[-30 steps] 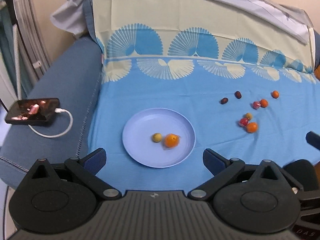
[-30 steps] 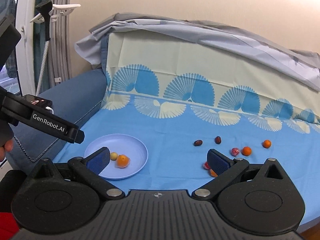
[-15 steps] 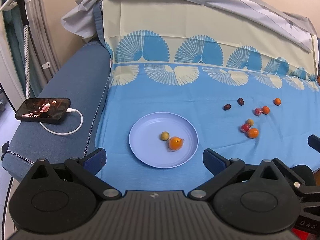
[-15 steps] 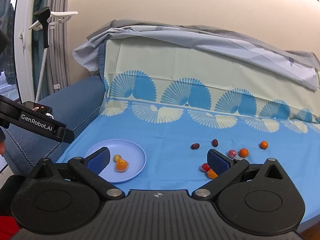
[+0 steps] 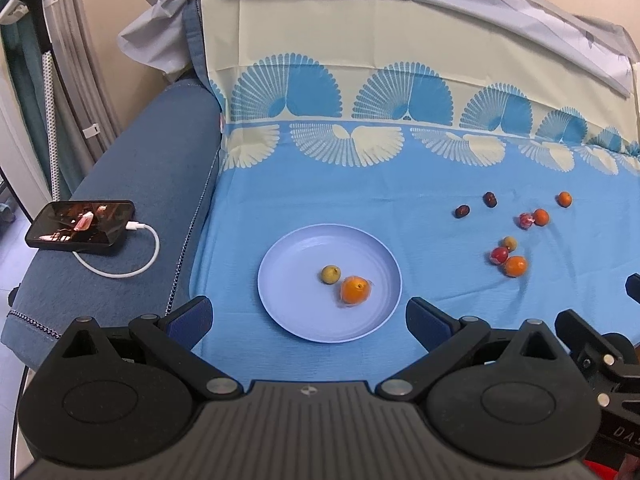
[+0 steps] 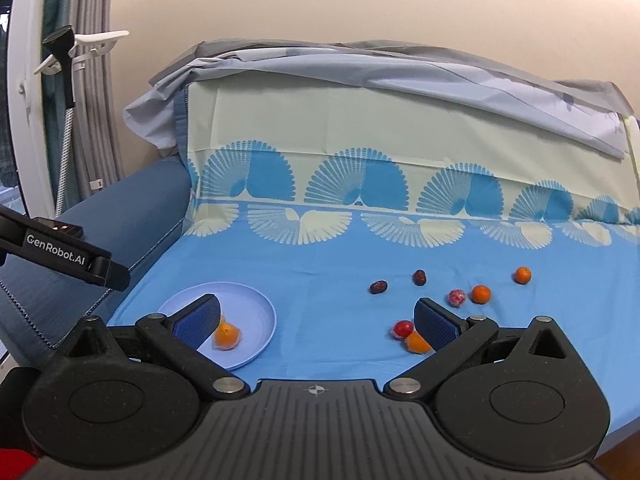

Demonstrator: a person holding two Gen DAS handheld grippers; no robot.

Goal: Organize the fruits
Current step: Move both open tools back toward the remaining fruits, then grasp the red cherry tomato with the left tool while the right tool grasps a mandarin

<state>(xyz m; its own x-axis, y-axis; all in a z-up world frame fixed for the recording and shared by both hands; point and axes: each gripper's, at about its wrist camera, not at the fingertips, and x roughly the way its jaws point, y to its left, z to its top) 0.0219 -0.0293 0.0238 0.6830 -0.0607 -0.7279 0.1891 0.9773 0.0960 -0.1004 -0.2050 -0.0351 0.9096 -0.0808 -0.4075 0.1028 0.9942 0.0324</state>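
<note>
A light blue plate (image 5: pixel 292 248) lies on the blue cloth and holds a small green fruit (image 5: pixel 330 274) and a wrapped orange (image 5: pixel 354 289). To its right lie loose fruits: an orange (image 5: pixel 515 266), a red fruit (image 5: pixel 499 255), a green one (image 5: pixel 509 243), two dark dates (image 5: pixel 461 211), and more oranges (image 5: pixel 541 217). My left gripper (image 5: pixel 308 318) is open and empty, hovering near the plate's front edge. My right gripper (image 6: pixel 316 318) is open and empty, held back above the cloth; the plate (image 6: pixel 256 304) and red fruit (image 6: pixel 402 328) show between its fingers.
A phone (image 5: pixel 80 230) with a white cable lies on the blue sofa arm at the left. A grey sheet drapes the sofa back (image 5: pixel 400 12). The left gripper's body (image 6: pixel 60 250) shows at the right wrist view's left edge.
Both grippers have pulled back and risen, so the plate and fruits look smaller and farther. Both stay open. No fruit has moved.
</note>
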